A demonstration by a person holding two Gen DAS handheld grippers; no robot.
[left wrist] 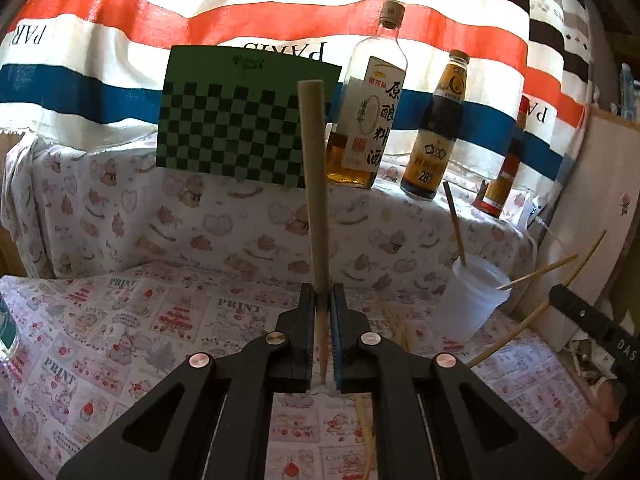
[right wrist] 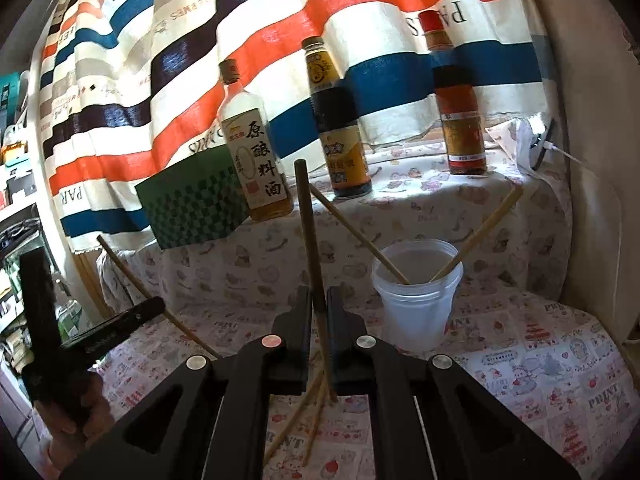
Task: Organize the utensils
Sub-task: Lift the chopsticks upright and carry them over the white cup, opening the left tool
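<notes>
Left gripper (left wrist: 322, 300) clamped tight on a pale, tapered wooden chopstick (left wrist: 314, 184), thick end standing up and away, thin tip poking back between the pads. Right gripper (right wrist: 319, 300) likewise pinched shut on a darker brown chopstick (right wrist: 310, 236), held near its lower third and leaning slightly left. Just ahead and to the right of that claw, a translucent white plastic cup (right wrist: 416, 312) on the printed cartoon tablecloth (right wrist: 540, 360), already holding two light bamboo chopsticks (right wrist: 360, 232) crossed in a V. Seen from the left wrist, the same cup well off to the right, with the right gripper's black finger beside it. More loose sticks (right wrist: 304, 420) flat on the cloth under the right claw. Further back, on a raised ledge: a green checkered board (left wrist: 240, 128), a clear bottle of amber cooking wine (left wrist: 368, 120), a dark sauce bottle (left wrist: 436, 132) and a red-capped bottle (right wrist: 456, 120). Probably the carry-to-cup step, one stick per claw. Best done one at a time: thin end brought over the cup mouth, tilted steeply down, lowered inside the rim before letting go. Worth avoiding the leaning sticks and the light cup's lip, which would likely tip if nudged.
</notes>
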